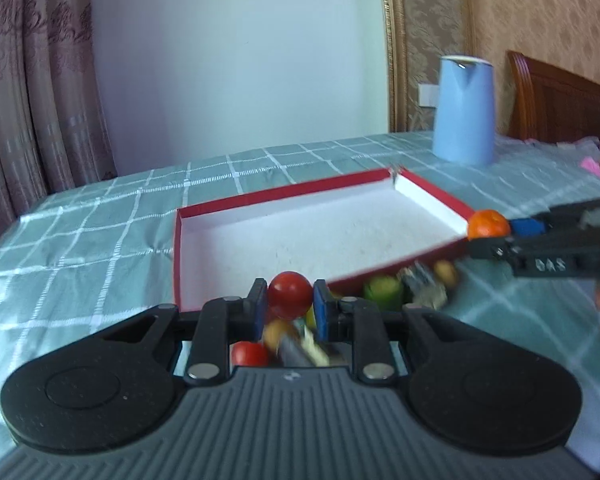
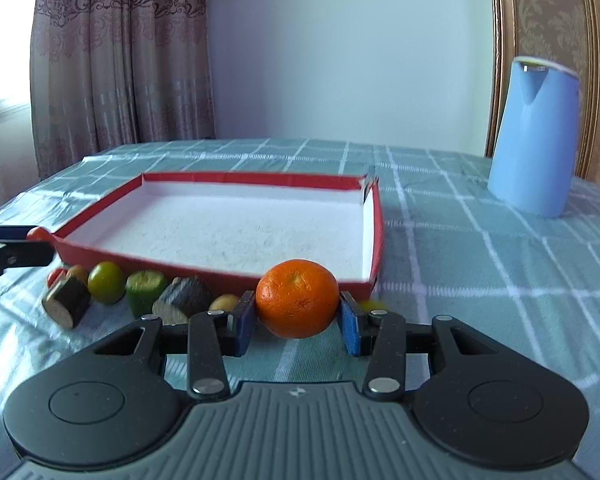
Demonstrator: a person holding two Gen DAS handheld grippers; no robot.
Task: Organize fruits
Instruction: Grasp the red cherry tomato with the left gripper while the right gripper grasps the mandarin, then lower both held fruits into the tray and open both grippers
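My left gripper [image 1: 290, 306] is shut on a small red fruit [image 1: 290, 295], held just before the near wall of the red box with a white inside [image 1: 300, 236]. My right gripper [image 2: 298, 320] is shut on an orange [image 2: 297, 298], held near the box's front right corner [image 2: 374, 280]; it also shows in the left wrist view [image 1: 487, 224]. On the cloth along the box front lie a green fruit [image 2: 105, 282], a cut green piece [image 2: 145, 291], two dark log-like pieces [image 2: 66, 306], small tan fruits [image 2: 224, 303] and a small red fruit [image 2: 56, 276].
A light blue jug [image 2: 534, 140] stands at the back right on the green checked tablecloth [image 2: 480, 260]. Curtains hang at the left, a wall behind. A wooden headboard [image 1: 560, 100] is at the far right. The left gripper shows at the left edge in the right wrist view [image 2: 12, 252].
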